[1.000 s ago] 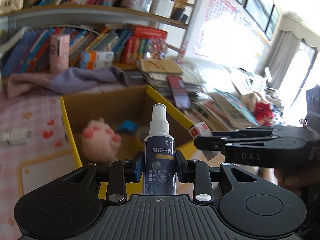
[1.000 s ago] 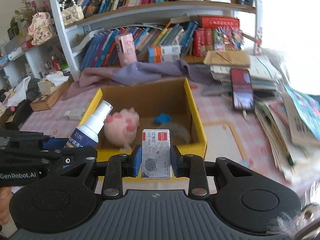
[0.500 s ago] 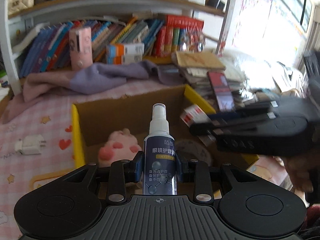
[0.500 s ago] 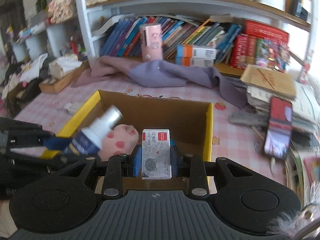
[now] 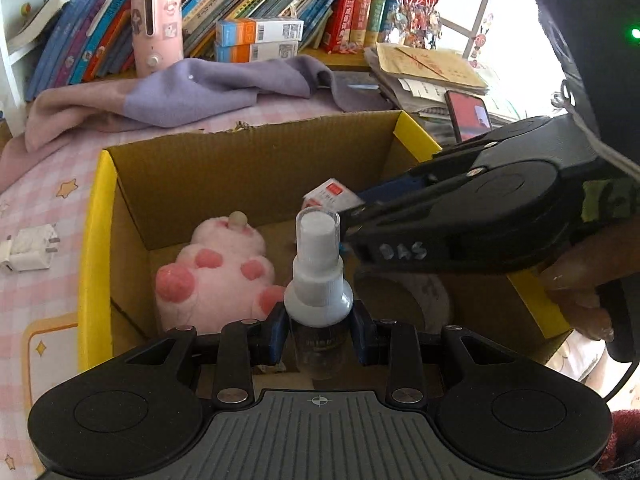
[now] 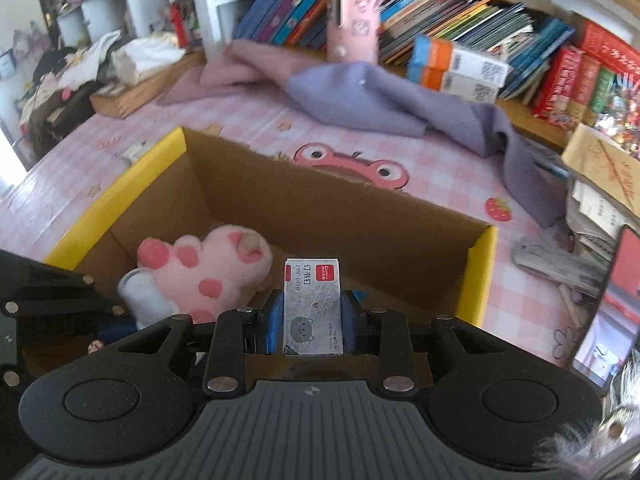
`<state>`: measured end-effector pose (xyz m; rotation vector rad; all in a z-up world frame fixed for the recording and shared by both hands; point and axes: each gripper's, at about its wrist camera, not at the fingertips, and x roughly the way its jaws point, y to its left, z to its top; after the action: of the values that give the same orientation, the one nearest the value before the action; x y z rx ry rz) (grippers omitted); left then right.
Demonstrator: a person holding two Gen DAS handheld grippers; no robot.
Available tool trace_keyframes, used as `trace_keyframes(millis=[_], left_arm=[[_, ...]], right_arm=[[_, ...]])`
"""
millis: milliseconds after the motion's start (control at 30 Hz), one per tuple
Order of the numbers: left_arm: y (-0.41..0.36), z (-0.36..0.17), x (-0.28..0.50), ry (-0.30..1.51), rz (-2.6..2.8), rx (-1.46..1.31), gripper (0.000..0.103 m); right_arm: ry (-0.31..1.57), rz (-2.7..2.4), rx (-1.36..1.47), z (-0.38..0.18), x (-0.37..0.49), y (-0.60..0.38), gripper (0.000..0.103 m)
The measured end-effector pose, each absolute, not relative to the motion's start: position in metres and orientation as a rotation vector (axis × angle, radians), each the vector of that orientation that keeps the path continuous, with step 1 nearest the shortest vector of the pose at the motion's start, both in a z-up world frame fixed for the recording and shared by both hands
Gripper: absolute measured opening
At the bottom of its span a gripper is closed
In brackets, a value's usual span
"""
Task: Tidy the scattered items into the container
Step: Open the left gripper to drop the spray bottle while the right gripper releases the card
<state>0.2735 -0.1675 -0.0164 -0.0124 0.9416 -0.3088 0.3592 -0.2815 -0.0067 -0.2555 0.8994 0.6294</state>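
Observation:
My left gripper (image 5: 319, 332) is shut on a spray bottle (image 5: 319, 276) with a white cap and dark label, held over the open cardboard box (image 5: 248, 160) with yellow flaps. My right gripper (image 6: 312, 320) is shut on a small staples box (image 6: 312, 304), grey with a red logo, also over the cardboard box (image 6: 320, 208). The staples box (image 5: 330, 196) and right gripper show at the right in the left wrist view. A pink plush paw (image 5: 218, 272) (image 6: 208, 268) lies inside the box, with a roll of tape (image 5: 404, 300) beside it.
A white plug adapter (image 5: 30, 248) lies on the pink checked cloth left of the box. A purple cloth (image 6: 384, 100), book rows (image 5: 248, 4), a pink device (image 6: 352, 20), paper stacks and a phone (image 5: 468, 116) lie behind and right.
Both grippers moved forward and tilted down over the box, so I now look into it. The spray bottle and staples box stay gripped.

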Motion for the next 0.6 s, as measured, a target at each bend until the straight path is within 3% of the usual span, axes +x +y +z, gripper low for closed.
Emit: trace_keyframes(millis=[200, 267, 400, 600], left_arm=[[-0.170, -0.019, 0.279, 0.940, -0.298, -0.006, 0.033], [-0.173, -0.019, 0.277, 0.930, -0.292, 0.014, 0.038], [-0.172, -0.013, 0.270, 0.888, -0.269, 0.038, 0.060], [-0.167, 0.003, 0.259, 0.828, -0.226, 0.041, 0.063]], right_arm=[[0.930, 0.637, -0.251, -0.014, 0.363, -0.278, 0.028], [0.934, 0.632, -0.246, -0.015, 0.363, -0.279, 0.028], [0.930, 0.620, -0.223, -0.013, 0.363, -0.282, 0.031], [0.888, 0.621, -0.192, -0.005, 0.355, -0.287, 0.044]])
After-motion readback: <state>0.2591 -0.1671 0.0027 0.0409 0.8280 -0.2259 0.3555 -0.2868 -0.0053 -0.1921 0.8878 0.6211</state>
